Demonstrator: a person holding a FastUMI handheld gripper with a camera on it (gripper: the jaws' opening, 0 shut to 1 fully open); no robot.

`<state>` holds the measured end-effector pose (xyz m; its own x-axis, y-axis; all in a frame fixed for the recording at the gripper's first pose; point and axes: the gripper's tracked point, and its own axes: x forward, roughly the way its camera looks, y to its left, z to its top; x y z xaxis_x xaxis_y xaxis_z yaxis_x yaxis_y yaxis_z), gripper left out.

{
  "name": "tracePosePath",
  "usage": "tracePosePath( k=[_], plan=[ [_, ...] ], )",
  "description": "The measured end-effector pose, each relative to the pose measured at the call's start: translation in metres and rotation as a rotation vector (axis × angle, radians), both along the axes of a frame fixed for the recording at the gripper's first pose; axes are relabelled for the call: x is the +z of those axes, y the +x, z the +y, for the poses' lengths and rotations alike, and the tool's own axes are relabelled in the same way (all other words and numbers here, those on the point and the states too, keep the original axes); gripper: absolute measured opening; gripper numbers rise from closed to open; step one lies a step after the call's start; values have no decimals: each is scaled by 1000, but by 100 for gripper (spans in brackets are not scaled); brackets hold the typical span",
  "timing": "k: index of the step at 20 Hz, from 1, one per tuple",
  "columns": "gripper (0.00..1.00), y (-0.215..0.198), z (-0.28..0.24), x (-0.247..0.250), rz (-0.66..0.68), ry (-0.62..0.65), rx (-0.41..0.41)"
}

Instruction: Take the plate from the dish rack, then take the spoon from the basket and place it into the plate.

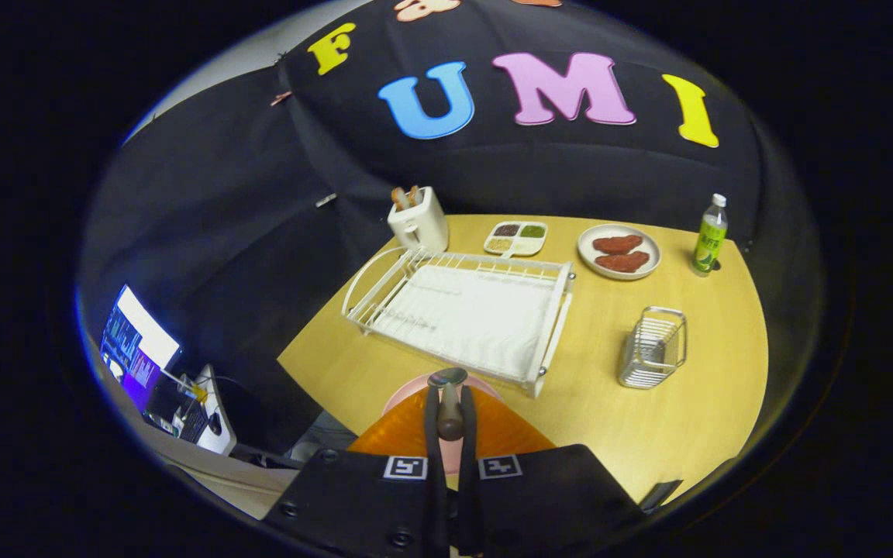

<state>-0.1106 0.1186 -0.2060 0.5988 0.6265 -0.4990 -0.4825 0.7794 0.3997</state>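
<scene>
My gripper [450,399] is shut on a spoon [447,378] with a dark handle and a metal bowl. The bowl sticks out just past the fingertips. Right under the spoon and fingers lies a pink plate [408,397] on the wooden table, mostly hidden by the gripper. It sits just in front of the near rail of the white dish rack [462,310], whose slots hold nothing. A wire basket [653,347] stands to the right of the rack, with nothing visible in it.
Beyond the rack stand a white toaster [418,218] with bread, a four-part dish [515,238] and a plate of red meat [618,252]. A green bottle [710,236] is at the far right corner. Off the table's left, a monitor [132,341] glows.
</scene>
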Motion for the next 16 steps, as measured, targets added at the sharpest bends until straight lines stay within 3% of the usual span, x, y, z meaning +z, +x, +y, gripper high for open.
tracePosePath(
  k=[7,16],
  plan=[
    [9,3,61,-69,3,-91,103],
    [9,10,87,-103,25,-60,126]
  ],
)
